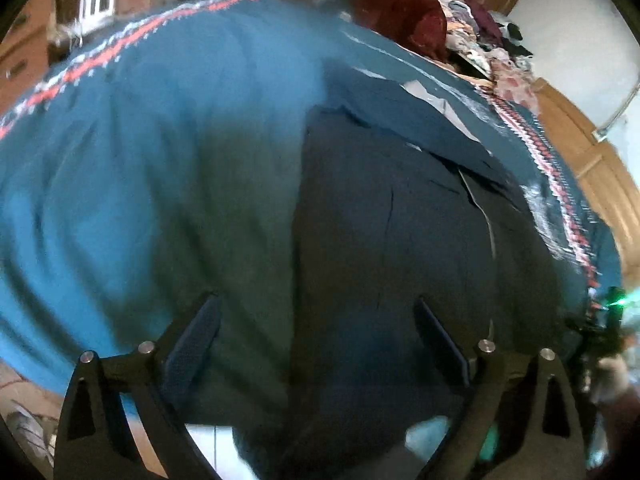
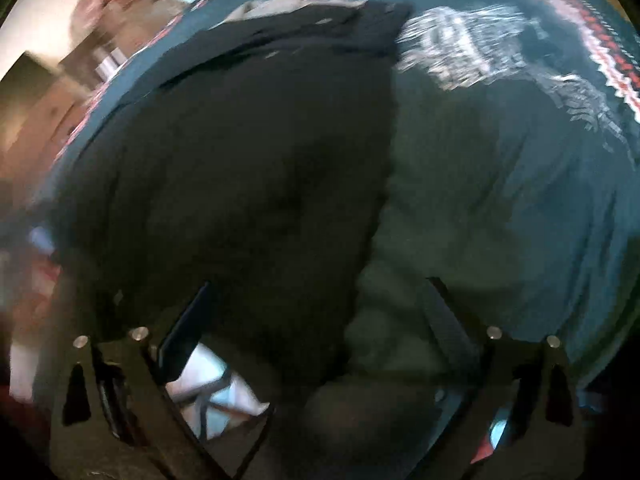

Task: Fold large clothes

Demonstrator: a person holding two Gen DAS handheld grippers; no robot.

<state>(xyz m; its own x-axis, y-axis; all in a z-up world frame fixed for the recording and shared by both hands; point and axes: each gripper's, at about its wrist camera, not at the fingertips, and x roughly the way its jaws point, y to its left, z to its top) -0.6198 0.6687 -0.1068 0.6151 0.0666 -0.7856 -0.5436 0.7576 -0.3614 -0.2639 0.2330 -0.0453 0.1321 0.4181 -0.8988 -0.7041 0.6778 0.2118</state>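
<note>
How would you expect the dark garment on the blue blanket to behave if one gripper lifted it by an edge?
The dark garment would probably droop and sag, since it lies limp with creases and folded layers. It may drag rather than slide on the blue blanket, which looks like soft, textured fabric. Spread this wide, it likely needs both open grippers, left and right.

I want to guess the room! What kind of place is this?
Probably a bedroom at home: a teal patterned blanket covers a bed-like surface, a heap of clothes lies at its far end, and wooden cupboards stand behind.
</note>
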